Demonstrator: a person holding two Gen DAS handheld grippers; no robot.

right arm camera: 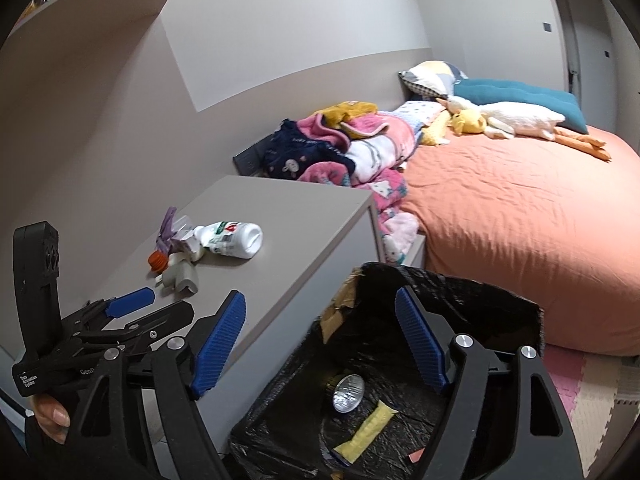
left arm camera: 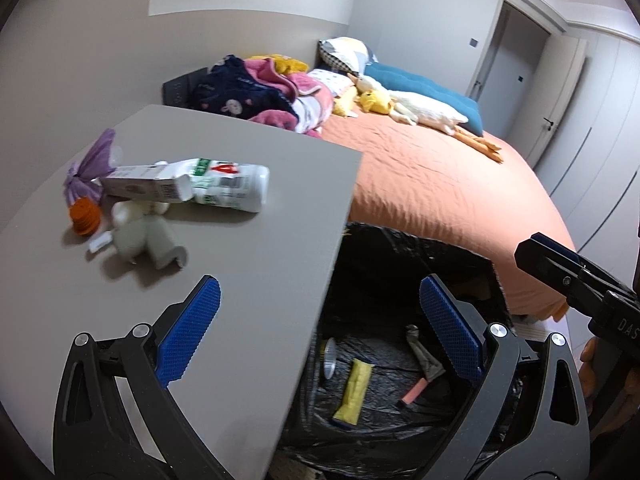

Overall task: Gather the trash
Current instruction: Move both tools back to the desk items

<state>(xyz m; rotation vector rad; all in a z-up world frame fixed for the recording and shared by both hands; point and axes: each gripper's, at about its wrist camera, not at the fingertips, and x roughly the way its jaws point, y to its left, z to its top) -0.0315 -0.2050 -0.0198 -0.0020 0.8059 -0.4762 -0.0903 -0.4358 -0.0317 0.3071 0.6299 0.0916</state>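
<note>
A heap of trash lies on the grey nightstand [left arm camera: 240,280]: a white plastic bottle [left arm camera: 230,184] on its side, a small carton [left arm camera: 140,188], a purple wrapper [left arm camera: 90,170], an orange cap [left arm camera: 85,220] and crumpled white pieces [left arm camera: 144,240]. The same bottle [right arm camera: 234,240] shows in the right wrist view. My left gripper [left arm camera: 320,332] is open, straddling the nightstand's edge, empty. My right gripper [right arm camera: 320,344] is open above the black-lined bin [right arm camera: 460,292], nothing between its pads. In the bin lie a metal can [right arm camera: 348,392], a yellow wrapper [right arm camera: 366,432] and a pink scrap [left arm camera: 414,392].
A bed [left arm camera: 440,192] with an orange cover stands right behind the bin, with piled clothes [left arm camera: 260,92], pillows and a plush duck [left arm camera: 416,106] on it. A wall runs behind the nightstand. A foam mat [right arm camera: 588,392] covers the floor at the right. A person's fingers [right arm camera: 50,416] hold the left gripper's handle.
</note>
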